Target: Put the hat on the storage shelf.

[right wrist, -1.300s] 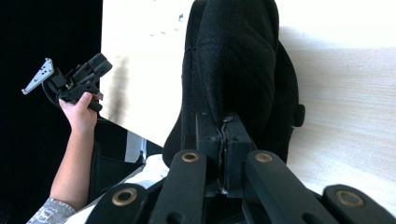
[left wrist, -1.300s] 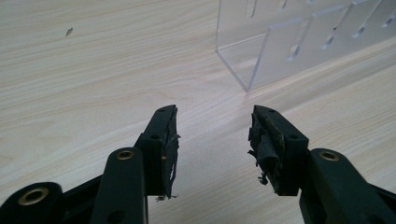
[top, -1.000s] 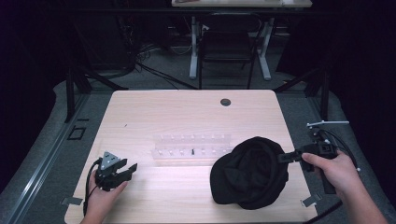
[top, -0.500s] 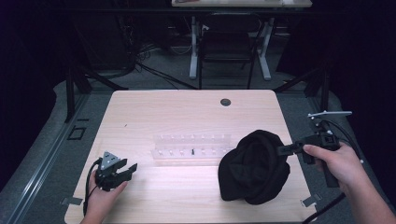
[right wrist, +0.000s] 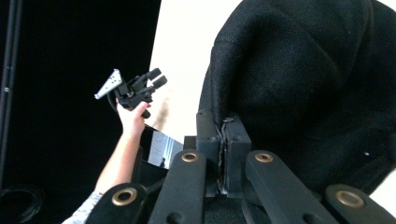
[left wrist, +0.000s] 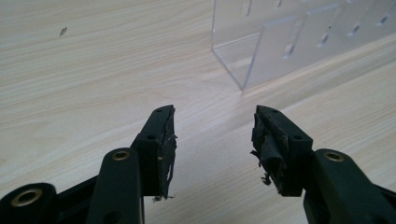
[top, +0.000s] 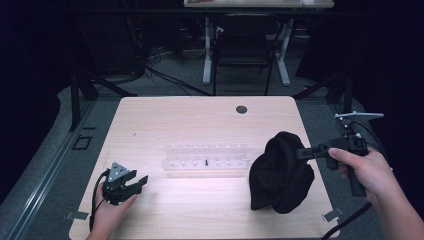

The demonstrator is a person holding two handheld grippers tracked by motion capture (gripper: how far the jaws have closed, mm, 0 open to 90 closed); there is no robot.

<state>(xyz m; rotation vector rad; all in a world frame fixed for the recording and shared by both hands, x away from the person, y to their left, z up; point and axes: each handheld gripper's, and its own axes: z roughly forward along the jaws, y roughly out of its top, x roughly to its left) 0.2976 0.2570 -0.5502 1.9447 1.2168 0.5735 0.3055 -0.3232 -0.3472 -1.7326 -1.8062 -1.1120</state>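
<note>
**A:** Any brand or writing you can read? I find none on the clear acrylic rack, none on the black cap, none on your grippers.

**B:** None here either. The rack only shows rows of slots in the left gripper view.

**A:** Take the rack as the landmark. Where is the cap?

**B:** Just beside the rack's right end, near the table edge on your right. Your right gripper has its jaws pressed together on the cap's fabric; in the right gripper view the cloth is pinched between the closed pads.

**A:** And compared with a second ago?

**B:** Then the cap lay flat and wide beside the rack. Now you have lifted its right side, so it stands bunched up and hangs from the jaws, its lower part on the table.

**A:** Your left gripper?

**B:** Left of the rack, near the table's front edge, jaws spread wide with nothing between them. It has not moved.
</note>
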